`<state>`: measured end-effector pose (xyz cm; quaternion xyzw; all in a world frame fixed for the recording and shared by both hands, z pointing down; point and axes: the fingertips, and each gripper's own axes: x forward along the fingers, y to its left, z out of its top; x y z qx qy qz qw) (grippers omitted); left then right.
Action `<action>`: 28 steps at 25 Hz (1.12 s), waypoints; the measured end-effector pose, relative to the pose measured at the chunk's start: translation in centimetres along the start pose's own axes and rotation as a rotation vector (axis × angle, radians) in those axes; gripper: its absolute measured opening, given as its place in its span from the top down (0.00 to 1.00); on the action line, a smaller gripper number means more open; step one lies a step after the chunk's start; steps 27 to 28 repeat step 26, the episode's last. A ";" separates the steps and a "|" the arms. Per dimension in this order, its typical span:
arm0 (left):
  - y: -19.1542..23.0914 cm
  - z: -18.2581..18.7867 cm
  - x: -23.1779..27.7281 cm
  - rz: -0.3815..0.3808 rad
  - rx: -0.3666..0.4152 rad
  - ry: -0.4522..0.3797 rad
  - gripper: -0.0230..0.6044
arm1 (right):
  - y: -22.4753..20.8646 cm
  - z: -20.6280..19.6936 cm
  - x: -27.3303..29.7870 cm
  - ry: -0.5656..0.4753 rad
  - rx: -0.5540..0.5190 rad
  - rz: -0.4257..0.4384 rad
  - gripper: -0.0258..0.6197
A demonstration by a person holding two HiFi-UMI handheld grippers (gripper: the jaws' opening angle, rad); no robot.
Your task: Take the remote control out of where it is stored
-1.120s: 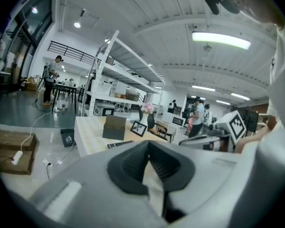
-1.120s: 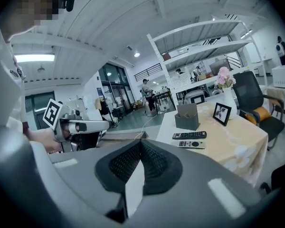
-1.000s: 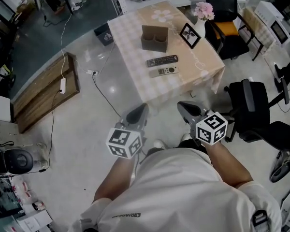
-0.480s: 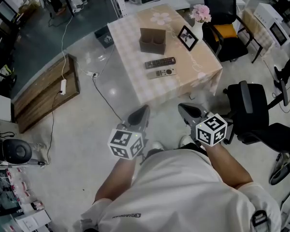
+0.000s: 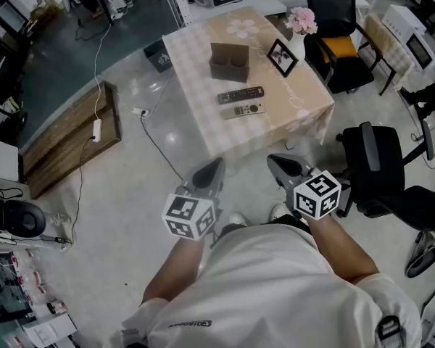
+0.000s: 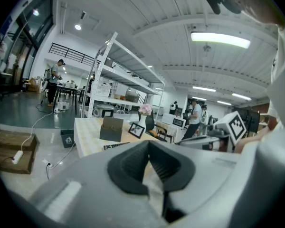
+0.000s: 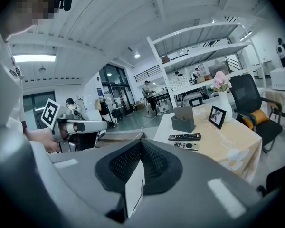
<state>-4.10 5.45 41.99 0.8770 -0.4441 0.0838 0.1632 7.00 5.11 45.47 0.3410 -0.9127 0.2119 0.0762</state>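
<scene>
A pale, glossy floor [image 5: 130, 194] runs through an open workshop, seen from above. Nearest the camera, the person's white shirt [image 5: 275, 288] fills the bottom of the head view, and both arms reach towards the holder [image 5: 229, 61]. The left gripper [image 5: 212, 167] and the right gripper [image 5: 277, 162] are held side by side over the floor, well short of the holder. Each one has its jaws pressed together with nothing between them, as each gripper's own view shows.

Past them stands a table [image 5: 196, 75] under a beige checked cloth. On the near side of the holder lie two remotes, flat on the cloth and outside it. The grey remote [image 5: 245, 109] is the nearer one. The black remote [image 5: 240, 93] lies just beyond it, between it and the holder. The brown holder stands upright near the middle of the cloth.

Right of the holder a photo frame [image 5: 283, 56] stands tilted. Beyond the frame is a vase [image 5: 302, 18] of pink flowers. Farther right of the holder stands a black chair [image 5: 341, 20] with an orange seat. Left of the holder a dark bin [image 5: 158, 53] sits on the floor, and farther left lies a wooden platform [image 5: 65, 140].
</scene>
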 end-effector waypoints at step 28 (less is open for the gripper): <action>0.5 0.6 0.0 -0.006 0.006 -0.012 0.96 | -0.1 0.2 -0.1 -0.001 -0.016 -0.022 0.96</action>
